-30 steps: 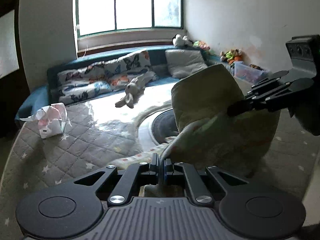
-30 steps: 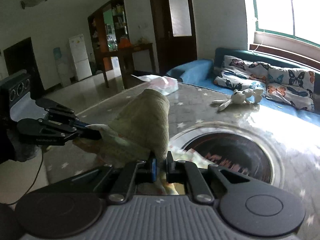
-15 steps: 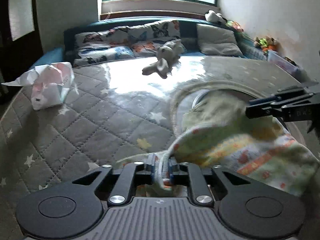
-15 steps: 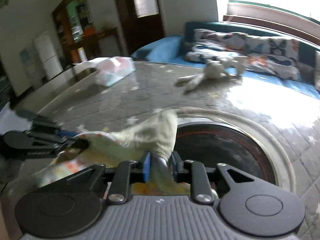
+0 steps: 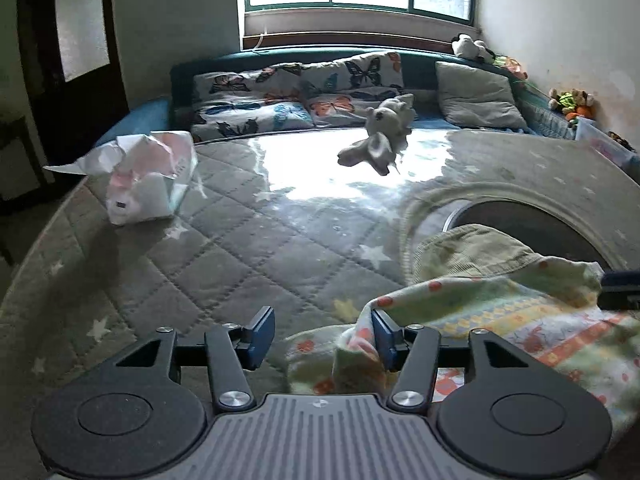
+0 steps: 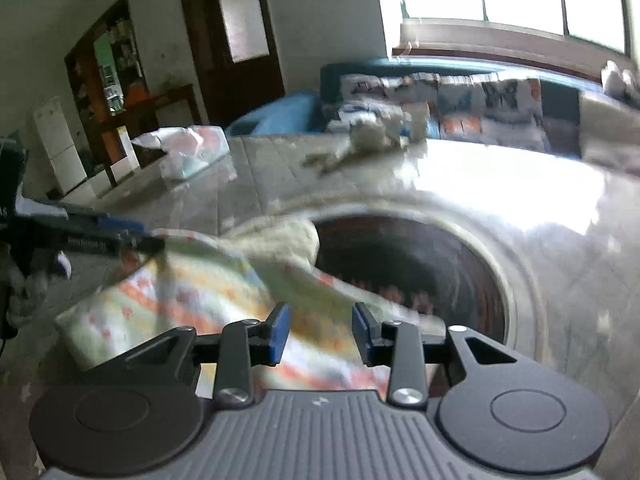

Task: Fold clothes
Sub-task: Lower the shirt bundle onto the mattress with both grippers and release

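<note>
Both the left gripper (image 5: pixel 323 338) and right gripper (image 6: pixel 319 333) are seen with jaws parted wide, nothing gripped. The garment (image 5: pixel 500 320), laid loosely over the bench's round recess (image 6: pixel 420 264), could be dragged open if snagged on withdrawal.

Soft printed cloth garment (image 5: pixel 520 320) – glossy quilted table cover (image 5: pixel 248 248) – matt black plastic fingers (image 5: pixel 262 334)

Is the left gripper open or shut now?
Open. The left gripper has its blue pads wide apart; the patterned garment only touches the right pad.
</note>
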A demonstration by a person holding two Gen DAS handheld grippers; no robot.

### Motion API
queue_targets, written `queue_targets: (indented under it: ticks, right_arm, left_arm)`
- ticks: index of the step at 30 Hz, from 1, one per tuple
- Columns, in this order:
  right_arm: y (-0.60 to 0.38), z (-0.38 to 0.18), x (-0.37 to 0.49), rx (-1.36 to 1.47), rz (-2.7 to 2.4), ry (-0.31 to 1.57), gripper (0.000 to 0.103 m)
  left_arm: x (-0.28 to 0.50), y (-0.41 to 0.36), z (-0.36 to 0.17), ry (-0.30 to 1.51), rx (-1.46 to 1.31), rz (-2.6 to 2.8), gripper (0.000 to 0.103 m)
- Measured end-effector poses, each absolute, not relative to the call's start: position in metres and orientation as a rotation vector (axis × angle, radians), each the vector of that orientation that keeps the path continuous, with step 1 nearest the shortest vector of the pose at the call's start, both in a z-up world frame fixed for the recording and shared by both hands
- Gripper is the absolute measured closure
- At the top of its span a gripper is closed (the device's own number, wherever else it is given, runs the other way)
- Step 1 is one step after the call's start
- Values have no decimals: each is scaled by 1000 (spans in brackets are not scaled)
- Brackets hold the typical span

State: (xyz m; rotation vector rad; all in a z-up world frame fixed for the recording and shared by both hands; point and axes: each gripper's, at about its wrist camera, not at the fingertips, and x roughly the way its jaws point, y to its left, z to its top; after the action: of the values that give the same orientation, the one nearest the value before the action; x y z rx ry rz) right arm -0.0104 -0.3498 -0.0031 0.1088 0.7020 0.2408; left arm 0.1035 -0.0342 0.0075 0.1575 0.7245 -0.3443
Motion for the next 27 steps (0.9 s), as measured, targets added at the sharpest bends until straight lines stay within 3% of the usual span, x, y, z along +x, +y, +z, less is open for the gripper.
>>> queue_targets:
  ticks: [9,11,17,27]
  right_arm:
    - [-369,-2,-12,159,161,702,70]
    - [-364,3,-9,164,188,689,70]
    - [-337,4,15,159,290,702,74]
    - [-321,-15,55,137,269,772,77]
  left_arm:
    - [96,-10,33,654,105,-293,47]
    - [89,-10,38,640,93,-321,60]
    - [76,-40,32,671,107,-483,77]
    - [113,-73,-1,764,122,-515,77]
